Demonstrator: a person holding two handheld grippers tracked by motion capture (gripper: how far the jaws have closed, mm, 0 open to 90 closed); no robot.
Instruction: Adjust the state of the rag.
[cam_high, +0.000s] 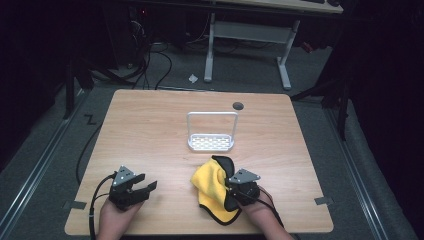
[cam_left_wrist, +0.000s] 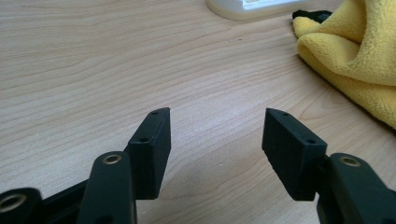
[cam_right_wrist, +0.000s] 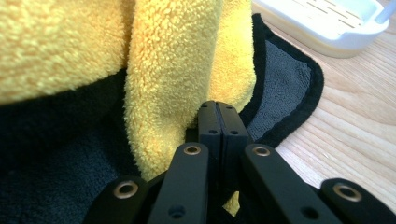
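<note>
A yellow cloth with a black edge and dark grey back (cam_high: 212, 187) lies bunched near the table's front, right of centre. My right gripper (cam_high: 233, 186) sits at its right side, jaws pressed together on a fold of the cloth (cam_right_wrist: 173, 70); in the right gripper view the jaw tips (cam_right_wrist: 218, 109) meet against the yellow pile. My left gripper (cam_high: 146, 182) rests at the front left, open, with bare wood between its fingers (cam_left_wrist: 217, 140). The cloth (cam_left_wrist: 355, 42) lies off to its right, apart from it.
A small white rack with a tall wire handle (cam_high: 211, 142) stands at the table's middle, just behind the cloth; its base shows as the rack (cam_left_wrist: 247, 7) and the rack (cam_right_wrist: 327, 23). A dark round hole (cam_high: 238, 106) is near the far edge. Wooden table (cam_high: 150, 130) bare at left.
</note>
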